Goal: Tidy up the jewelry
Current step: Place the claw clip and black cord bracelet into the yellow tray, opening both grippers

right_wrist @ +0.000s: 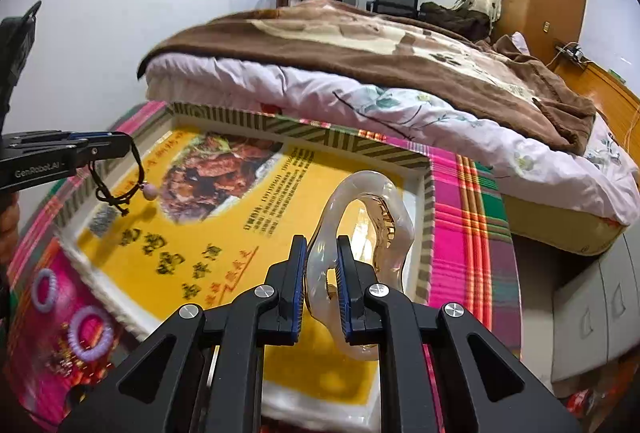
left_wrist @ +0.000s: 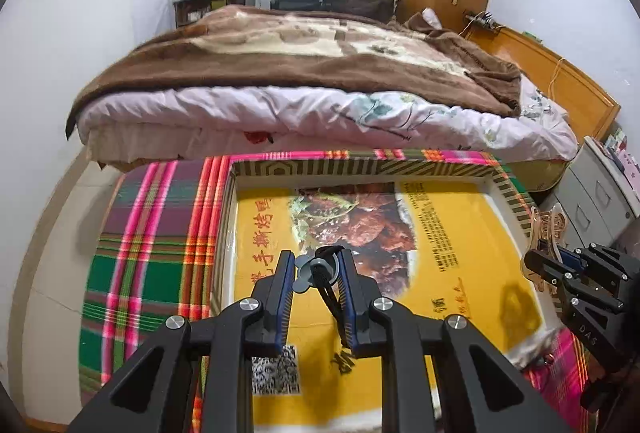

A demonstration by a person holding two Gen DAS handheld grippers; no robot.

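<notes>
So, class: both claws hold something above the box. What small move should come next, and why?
Probably lower the left claw and release the black cord bracelet into the yellow-lined box. The bracelet already dangles over the lining, clear of the right claw, which grips the translucent hair clip nearer the box's right wall.

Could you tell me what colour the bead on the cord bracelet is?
Pale pink bead, clearest in the right wrist view.
</notes>
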